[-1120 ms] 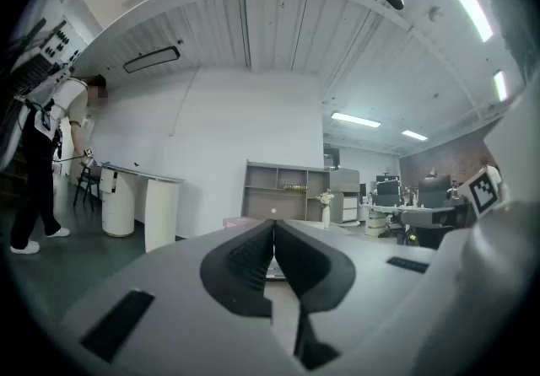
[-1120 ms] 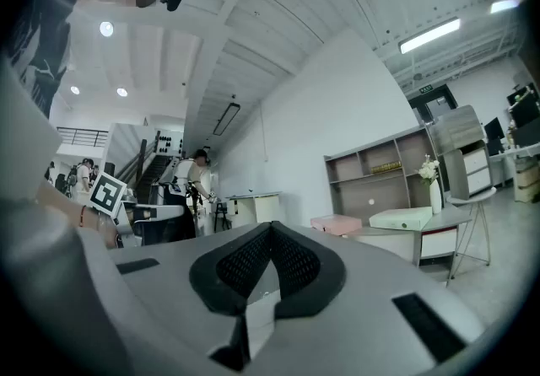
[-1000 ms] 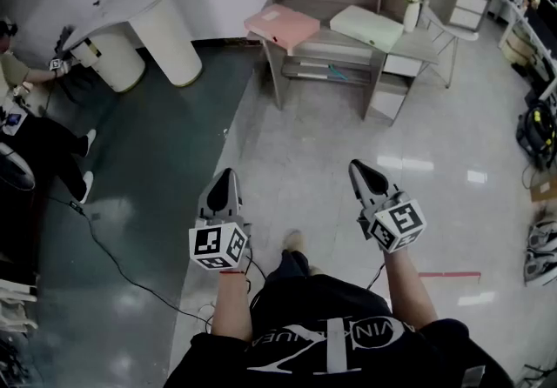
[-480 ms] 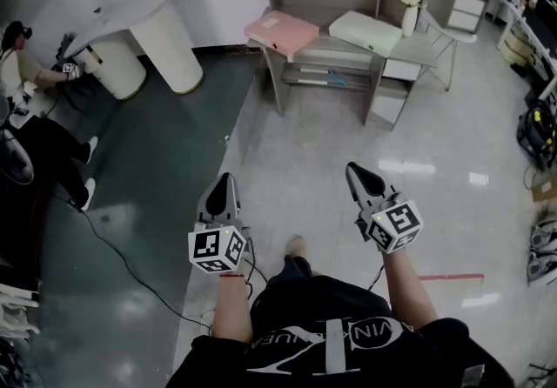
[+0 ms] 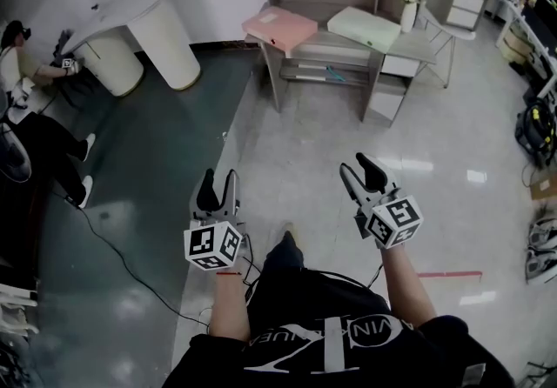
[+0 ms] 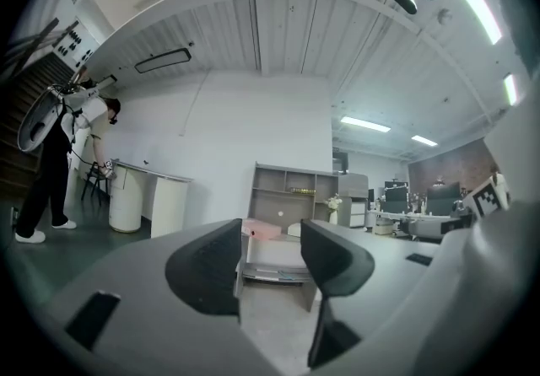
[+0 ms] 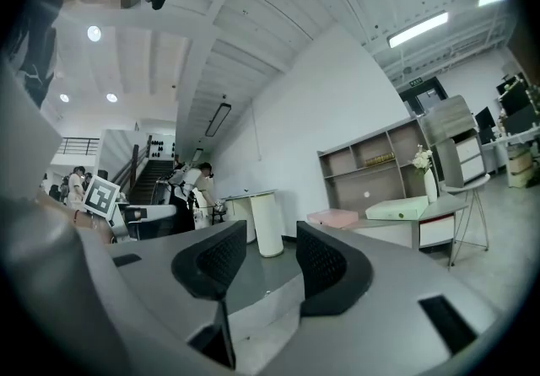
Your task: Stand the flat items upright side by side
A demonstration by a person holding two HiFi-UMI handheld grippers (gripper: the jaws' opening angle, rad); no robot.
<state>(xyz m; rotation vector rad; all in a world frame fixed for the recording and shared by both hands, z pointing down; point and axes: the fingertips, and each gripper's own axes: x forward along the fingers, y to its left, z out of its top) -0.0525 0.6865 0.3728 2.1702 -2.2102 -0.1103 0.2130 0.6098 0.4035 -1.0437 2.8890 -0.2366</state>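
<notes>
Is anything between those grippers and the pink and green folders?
Nothing visible. Only floor lies between the left hand-held gripper, the right hand-held gripper, both opening and empty, and the pink folder and green folder on the desk.

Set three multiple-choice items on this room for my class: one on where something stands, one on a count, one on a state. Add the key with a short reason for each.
1. Where does the white vase stand?
A. on the desk, beside the pale green box
B. on the floor
C. on the round white table

2. How many flat boxes lie on the desk?
A. one
B. two
C. four

3. How does the pink box rest?
A. standing on edge
B. lying flat
C. leaning on the vase

Key:
1 A: the head view shows the vase on the desk top, next to the pale green box.
2 B: only the pink box and the pale green box are there.
3 B: its broad face points up and it lies apart from the vase.
</notes>
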